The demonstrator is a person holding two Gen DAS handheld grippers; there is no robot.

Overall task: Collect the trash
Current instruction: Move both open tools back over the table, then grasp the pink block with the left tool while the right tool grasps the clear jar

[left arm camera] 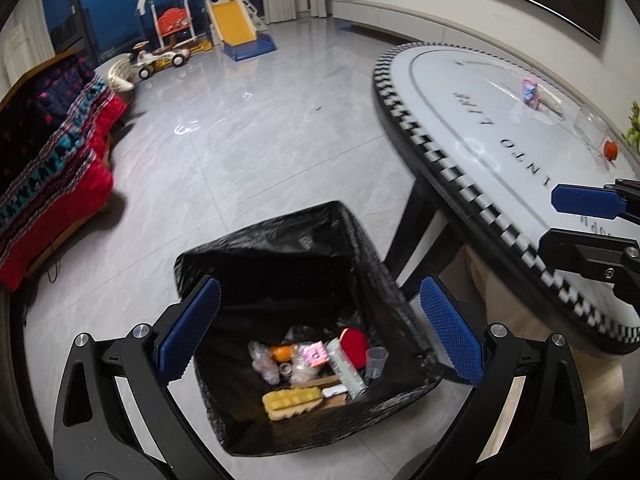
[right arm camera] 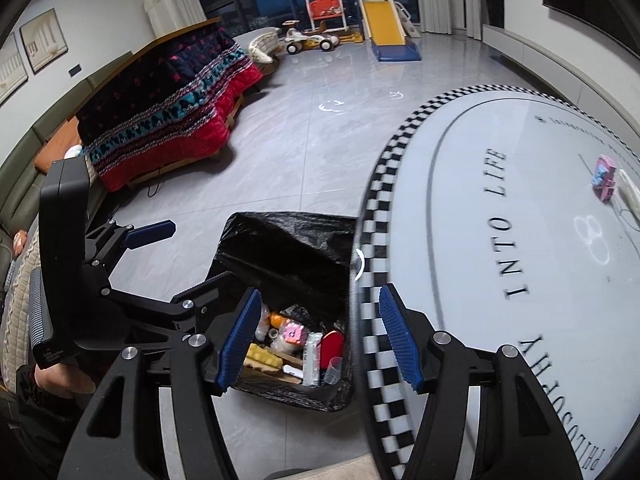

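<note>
Left wrist: left claw (left arm camera: 320,330) wide open, empty (above bin (left arm camera: 280,240)).

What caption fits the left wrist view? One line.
Open, empty left gripper above the black-lined trash bin of collected litter, beside the oval table.

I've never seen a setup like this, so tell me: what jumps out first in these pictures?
Probably the black-lined trash bin on the floor beside the table, with colourful rubbish in its bottom. The left gripper hangs above it, open and empty. Next, the oval table with its checkered edge, where a pink wrapper lies.
</note>
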